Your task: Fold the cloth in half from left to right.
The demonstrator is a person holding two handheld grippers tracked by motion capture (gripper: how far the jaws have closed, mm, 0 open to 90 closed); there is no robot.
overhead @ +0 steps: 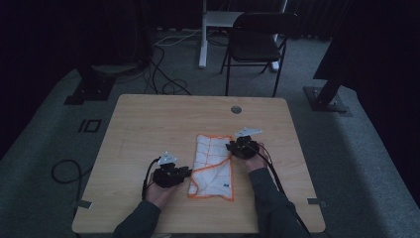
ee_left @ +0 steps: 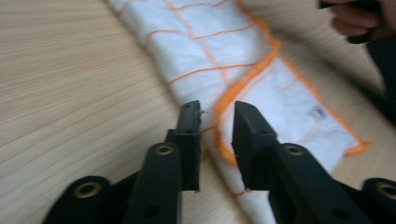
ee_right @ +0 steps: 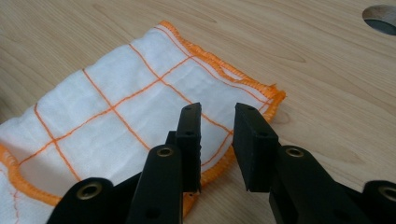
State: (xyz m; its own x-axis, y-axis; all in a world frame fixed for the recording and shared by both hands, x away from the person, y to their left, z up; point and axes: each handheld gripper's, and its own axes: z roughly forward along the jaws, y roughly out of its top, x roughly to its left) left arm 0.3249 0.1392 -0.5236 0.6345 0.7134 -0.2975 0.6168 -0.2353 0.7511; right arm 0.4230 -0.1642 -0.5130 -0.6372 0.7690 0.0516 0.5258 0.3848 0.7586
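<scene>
A white cleaning cloth with an orange grid and orange stitched hem lies flat on the wooden table, a little right of the middle and near the person's edge. It looks partly folded: one hemmed edge runs diagonally across the near half, so a layer lies over another there.

The left gripper sits at the cloth's near left edge. In the left gripper view its jaws stand narrowly apart with the folded orange hem running into the gap between them, gripping nothing yet; the placement suggests that edge is the intended pick-up point. That view is blurred, so whether the tips touch the fabric is hard to say.

The right gripper is at the cloth's far right side. Its jaws are likewise slightly parted and empty, hovering over the far corner, probably to pinch or pin it while the other side is lifted
</scene>
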